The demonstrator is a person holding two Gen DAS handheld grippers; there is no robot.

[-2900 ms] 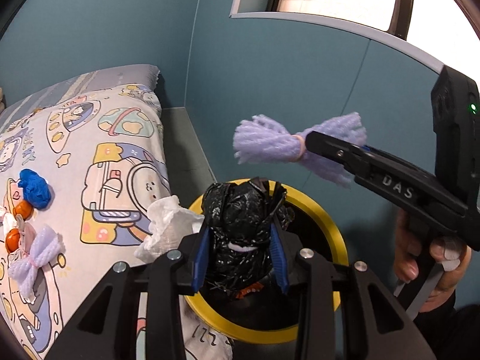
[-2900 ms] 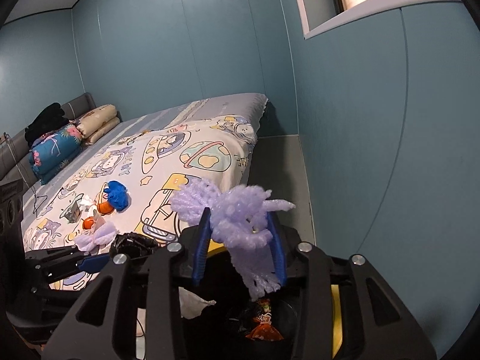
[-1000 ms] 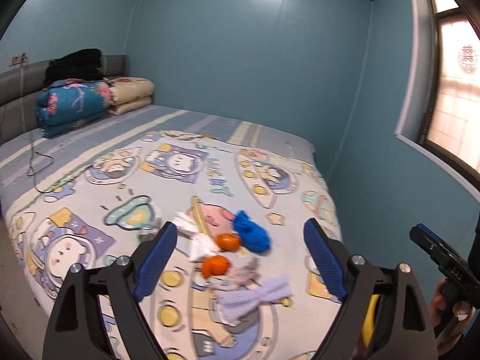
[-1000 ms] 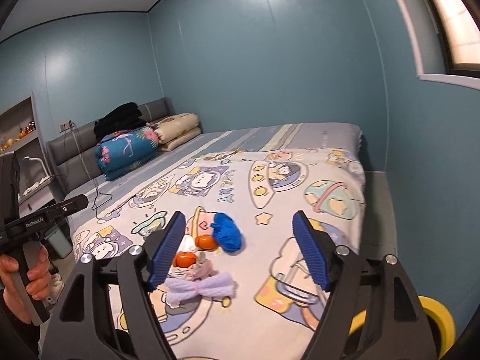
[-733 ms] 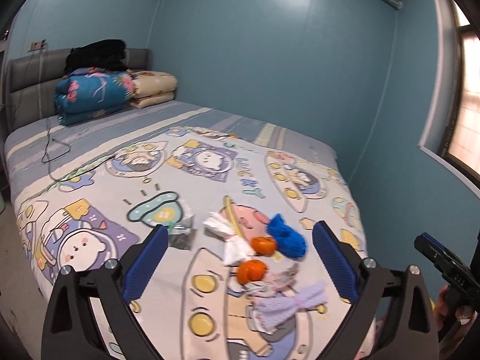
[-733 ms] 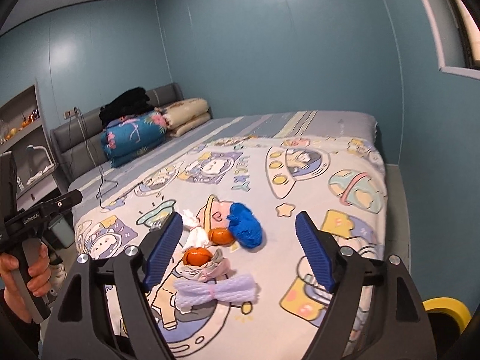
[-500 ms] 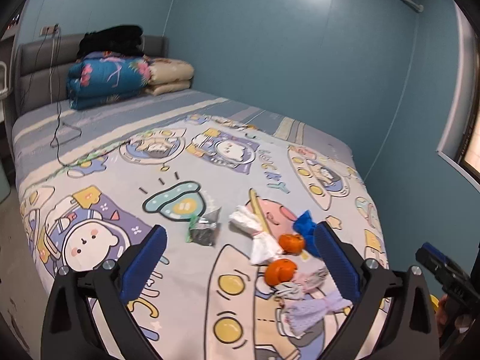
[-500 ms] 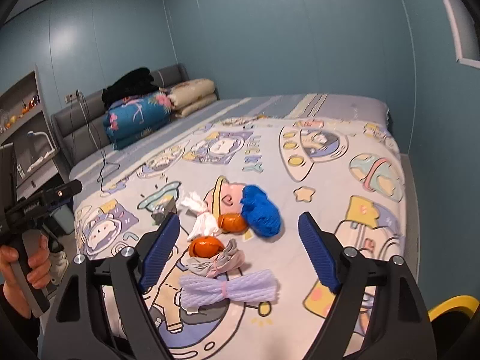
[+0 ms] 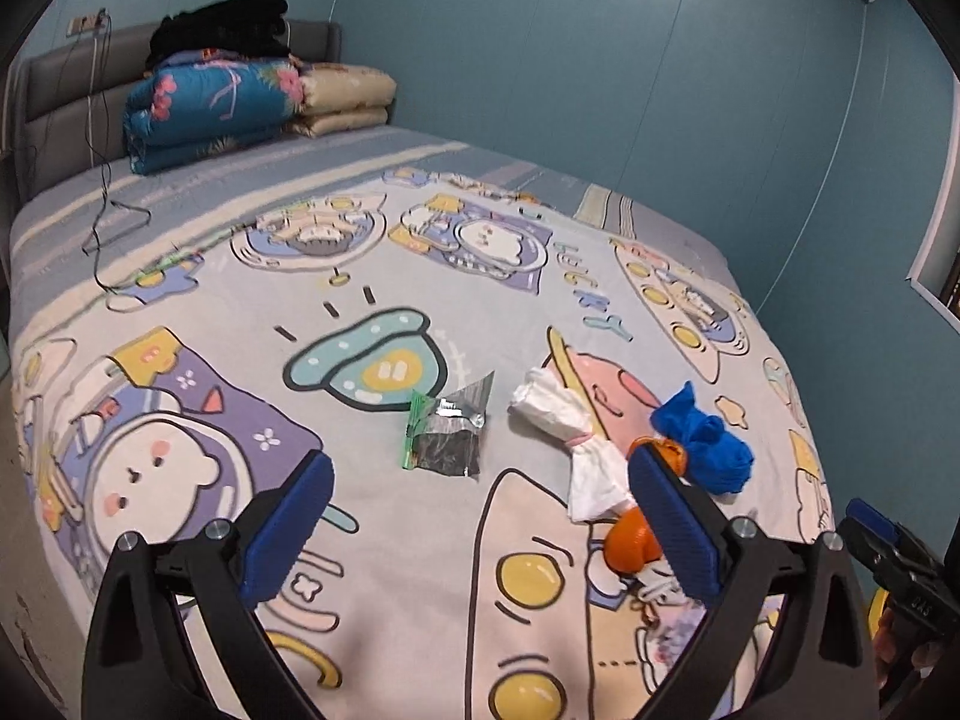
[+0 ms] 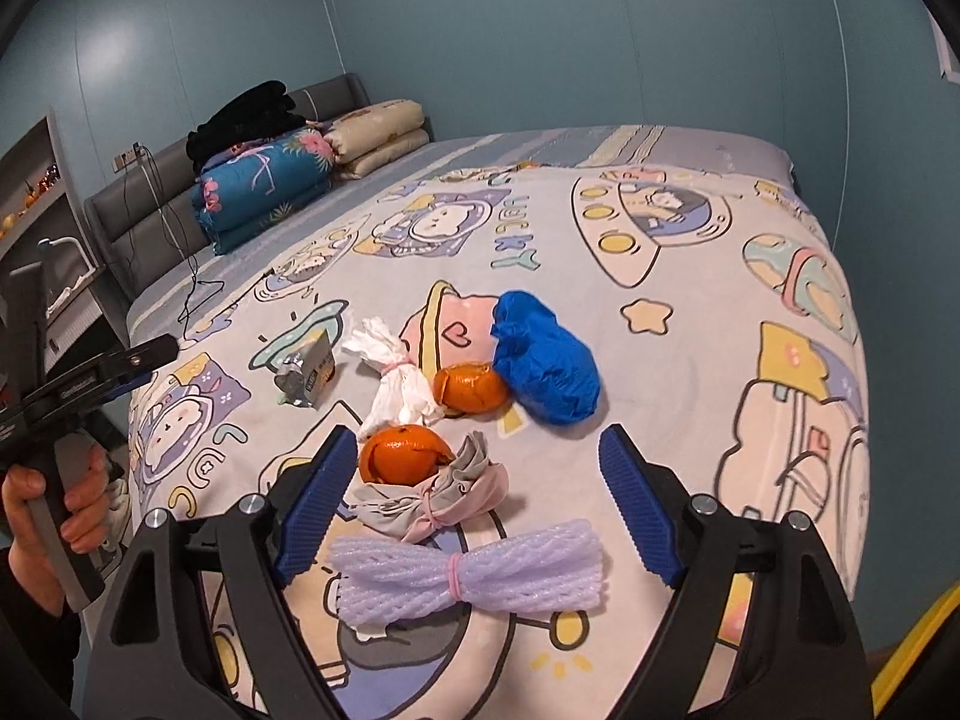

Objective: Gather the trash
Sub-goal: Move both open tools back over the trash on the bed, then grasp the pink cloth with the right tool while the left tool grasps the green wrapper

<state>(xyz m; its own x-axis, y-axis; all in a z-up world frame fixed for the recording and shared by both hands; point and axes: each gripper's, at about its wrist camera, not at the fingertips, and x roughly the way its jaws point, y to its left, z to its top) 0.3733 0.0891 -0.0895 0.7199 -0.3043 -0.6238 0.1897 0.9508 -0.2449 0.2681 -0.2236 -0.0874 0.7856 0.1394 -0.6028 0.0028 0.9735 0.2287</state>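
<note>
Trash lies scattered on the cartoon-print bed cover. A silver and green wrapper (image 9: 445, 437) sits ahead of my left gripper (image 9: 480, 531), which is open and empty above the cover. To its right are a tied white tissue (image 9: 573, 441), orange peels (image 9: 627, 543) and a crumpled blue wad (image 9: 705, 441). My right gripper (image 10: 474, 504) is open and empty, hovering over a tied grey-pink cloth (image 10: 441, 495) and an orange peel (image 10: 402, 453). A lilac foam net (image 10: 465, 573) lies just below it. A second peel (image 10: 471, 387), the blue wad (image 10: 543, 357) and the tissue (image 10: 393, 375) lie beyond.
Folded quilts (image 9: 210, 99) and black clothing are stacked at the headboard (image 10: 144, 198), and a black cable (image 9: 99, 180) trails over the bed. The yellow rim of a bin (image 10: 918, 648) shows at the lower right. A hand (image 10: 54, 498) holds the left gripper beside the bed.
Both grippers dropped their loads into the yellow-rimmed bin, opened, swung back over the bed and came down closer to the scattered trash.
</note>
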